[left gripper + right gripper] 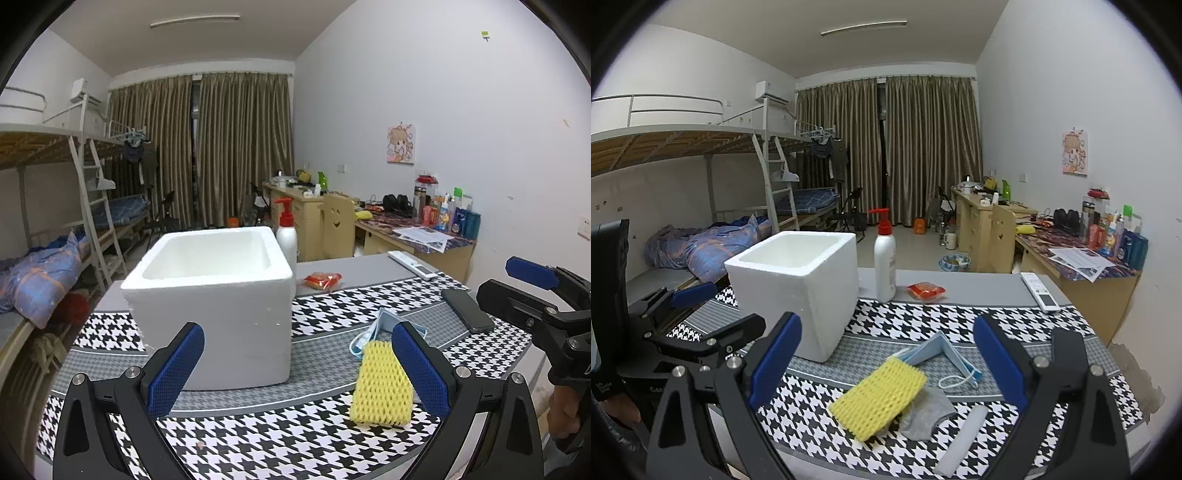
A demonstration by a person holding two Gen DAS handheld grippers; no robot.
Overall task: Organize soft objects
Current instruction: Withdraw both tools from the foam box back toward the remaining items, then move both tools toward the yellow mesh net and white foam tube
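A white foam box (pixel 214 302) (pixel 798 280) stands open-topped on the houndstooth cloth. A yellow foam net sleeve (pixel 382 384) (pixel 879 397) lies to its right. Beside the sleeve are a blue face mask (pixel 380 328) (pixel 942 354), a grey cloth (pixel 927 413) and a white foam strip (pixel 962 439). My left gripper (pixel 297 354) is open in front of the box, its right finger next to the sleeve. My right gripper (pixel 888 350) is open above the sleeve and mask, holding nothing. Each gripper shows at the edge of the other's view.
Behind the box stands a white pump bottle (pixel 884 264) with a red top. A red packet (pixel 925 291), a white remote (pixel 1039 291) and a black phone (pixel 467 310) lie on the table (pixel 960 280). Bunk beds stand left, cluttered desks right.
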